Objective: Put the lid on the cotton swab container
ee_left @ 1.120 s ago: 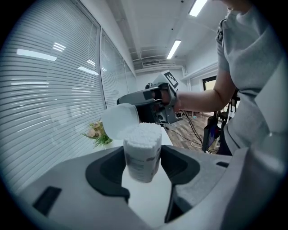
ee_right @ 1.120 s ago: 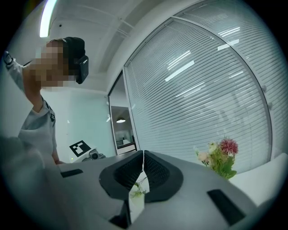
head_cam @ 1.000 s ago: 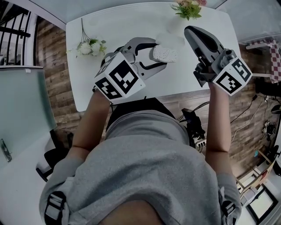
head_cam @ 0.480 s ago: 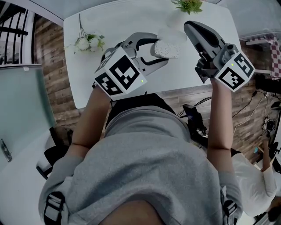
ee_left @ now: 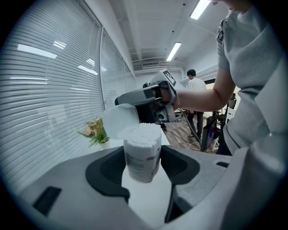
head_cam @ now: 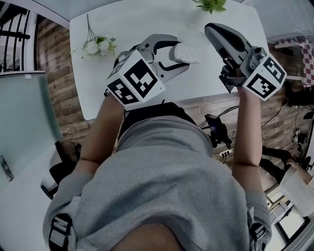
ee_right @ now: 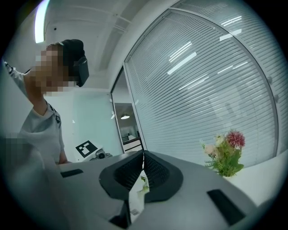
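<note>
The open cotton swab container (ee_left: 142, 150), packed to the brim with white swabs, is clamped by its sides between the widely spread jaws of the left gripper (head_cam: 172, 58), over the white table (head_cam: 137, 22). Just beside the container's open top, the translucent lid (ee_left: 119, 119) hangs tilted, its wall pinched in the nearly closed jaws of the right gripper (head_cam: 211, 32). White flowers (head_cam: 98, 46) lie on the table, left of the container in the head view. A flowering plant (head_cam: 212, 5) stands beyond it.
</note>
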